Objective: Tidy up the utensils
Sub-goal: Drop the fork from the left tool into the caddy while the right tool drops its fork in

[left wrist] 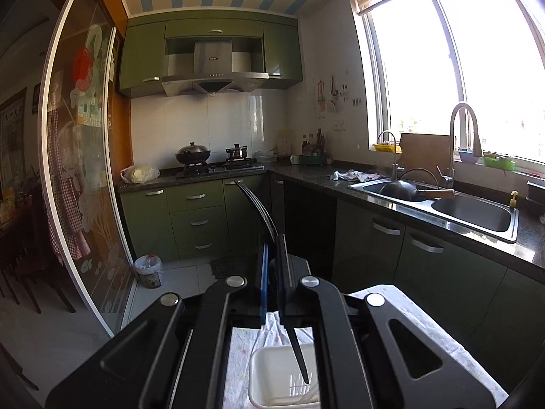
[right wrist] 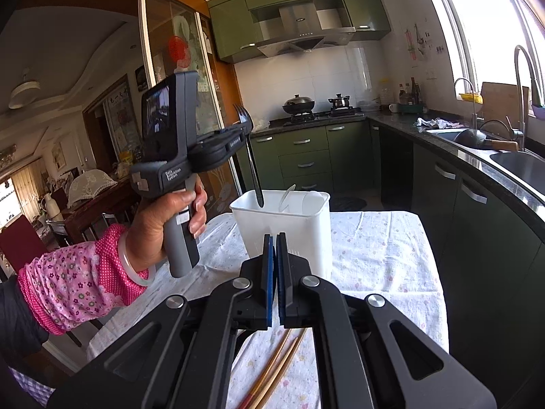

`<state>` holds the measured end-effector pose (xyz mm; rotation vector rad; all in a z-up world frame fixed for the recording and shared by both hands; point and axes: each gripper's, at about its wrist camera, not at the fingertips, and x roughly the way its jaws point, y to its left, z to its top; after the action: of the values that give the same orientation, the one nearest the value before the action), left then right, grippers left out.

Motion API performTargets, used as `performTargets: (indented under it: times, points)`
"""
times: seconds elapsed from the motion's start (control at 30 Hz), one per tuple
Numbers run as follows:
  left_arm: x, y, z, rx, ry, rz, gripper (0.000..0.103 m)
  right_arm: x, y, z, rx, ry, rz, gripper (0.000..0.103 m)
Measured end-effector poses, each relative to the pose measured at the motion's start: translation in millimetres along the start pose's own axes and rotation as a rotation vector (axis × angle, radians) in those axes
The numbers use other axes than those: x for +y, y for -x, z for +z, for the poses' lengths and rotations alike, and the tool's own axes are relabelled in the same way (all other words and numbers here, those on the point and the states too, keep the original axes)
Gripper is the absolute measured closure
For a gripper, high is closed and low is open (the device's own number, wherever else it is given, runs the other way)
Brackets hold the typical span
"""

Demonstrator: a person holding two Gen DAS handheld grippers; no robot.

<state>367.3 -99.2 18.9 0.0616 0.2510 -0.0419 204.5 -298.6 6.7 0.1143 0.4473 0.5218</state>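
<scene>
My left gripper [left wrist: 272, 255] is shut on a black plastic fork [left wrist: 259, 208]. In the right wrist view the left gripper [right wrist: 243, 133] holds the fork [right wrist: 253, 167] upright, tines up, its handle tip at the mouth of the white utensil holder [right wrist: 286, 225]. The holder [left wrist: 272, 375] stands on the floral tablecloth [right wrist: 374, 248] and has a clear utensil [right wrist: 287, 197] inside. My right gripper [right wrist: 274, 255] is shut and empty, just in front of the holder. Wooden chopsticks [right wrist: 276, 368] lie on the cloth below it.
A kitchen counter with a sink [left wrist: 442, 204] and a wok in it runs along the right. A stove [left wrist: 218, 167] with pots is at the back. A glass sliding door [left wrist: 85, 170] stands at the left. The table edge is close on the right.
</scene>
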Motion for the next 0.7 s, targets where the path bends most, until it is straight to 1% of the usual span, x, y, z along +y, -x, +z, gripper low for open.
performTargets:
  times: [0.13, 0.2, 0.3, 0.4, 0.53, 0.7]
  points:
    - [2, -5, -20, 0.042, 0.012, -0.019, 0.098, 4, -7, 11, -0.012, 0.02, -0.017, 0.1]
    - [4, -4, -26, 0.049, 0.011, -0.028, 0.087, 6, -11, 21, -0.032, 0.032, -0.037, 0.1]
    - [10, 3, -32, 0.057, 0.03, -0.042, 0.077, 10, -20, 43, -0.077, 0.056, -0.079, 0.1]
    - [16, 15, -34, 0.057, 0.045, -0.056, 0.073, 14, -35, 68, -0.153, 0.101, -0.163, 0.1]
    - [24, 30, -34, 0.054, 0.052, -0.078, 0.073, 17, -64, 100, -0.271, 0.145, -0.32, 0.1]
    - [36, 47, -35, 0.055, 0.065, -0.099, 0.07, 12, -115, 134, -0.358, 0.164, -0.478, 0.1]
